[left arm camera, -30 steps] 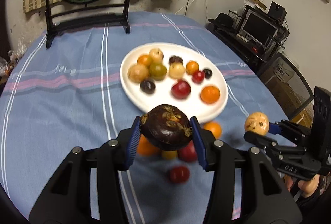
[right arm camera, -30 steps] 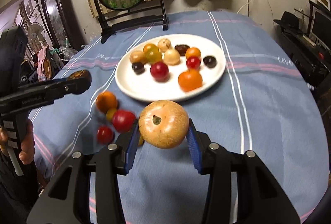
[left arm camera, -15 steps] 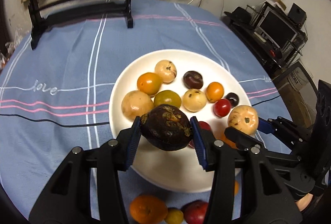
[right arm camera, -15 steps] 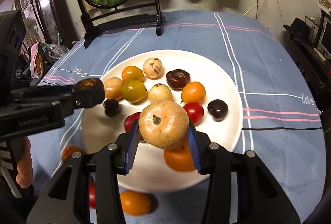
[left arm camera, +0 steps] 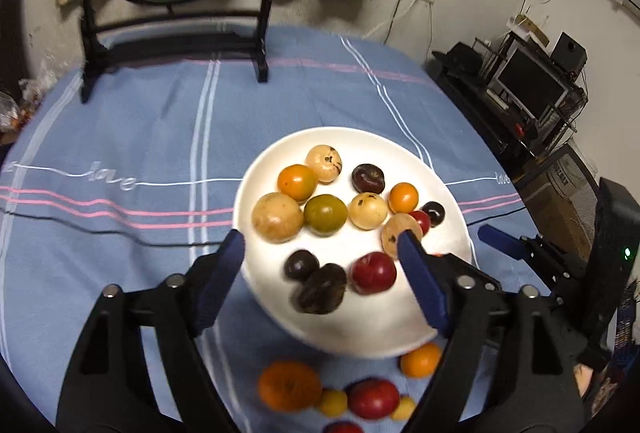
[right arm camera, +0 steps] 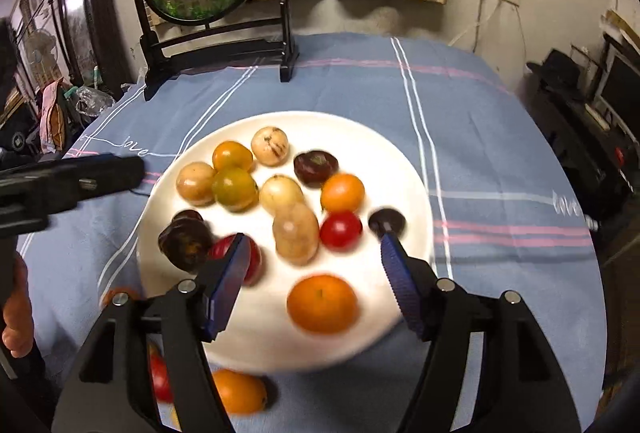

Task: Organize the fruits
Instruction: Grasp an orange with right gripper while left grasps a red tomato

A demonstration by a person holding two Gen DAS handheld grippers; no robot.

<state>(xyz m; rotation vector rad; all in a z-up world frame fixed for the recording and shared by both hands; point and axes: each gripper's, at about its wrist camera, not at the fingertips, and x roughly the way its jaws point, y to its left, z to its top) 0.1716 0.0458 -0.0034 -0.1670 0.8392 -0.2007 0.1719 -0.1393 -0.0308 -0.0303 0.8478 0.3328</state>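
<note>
A white plate (left arm camera: 360,337) (right arm camera: 280,345) on the blue tablecloth holds several fruits. My left gripper (left arm camera: 320,265) is open and empty above the plate's near side; the dark brown fruit (left arm camera: 319,288) (right arm camera: 185,241) lies on the plate below it, blurred. My right gripper (right arm camera: 312,257) is open and empty; the tan fruit (right arm camera: 296,233) (left arm camera: 396,235) lies on the plate between its jaws, blurred. Several loose fruits stay on the cloth by the plate's near rim: an orange (left arm camera: 289,385), a red one (left arm camera: 373,398), a small orange one (left arm camera: 420,359) (right arm camera: 238,391).
A round painted screen on a black stand (left arm camera: 176,45) (right arm camera: 216,49) stands at the table's far side. The right gripper shows at the right in the left wrist view (left arm camera: 540,253). A monitor and shelves (left arm camera: 528,85) stand right of the table.
Both grippers opened. The dark brown fruit dropped from the left gripper onto the plate, and the tan fruit dropped from the right gripper onto the plate.
</note>
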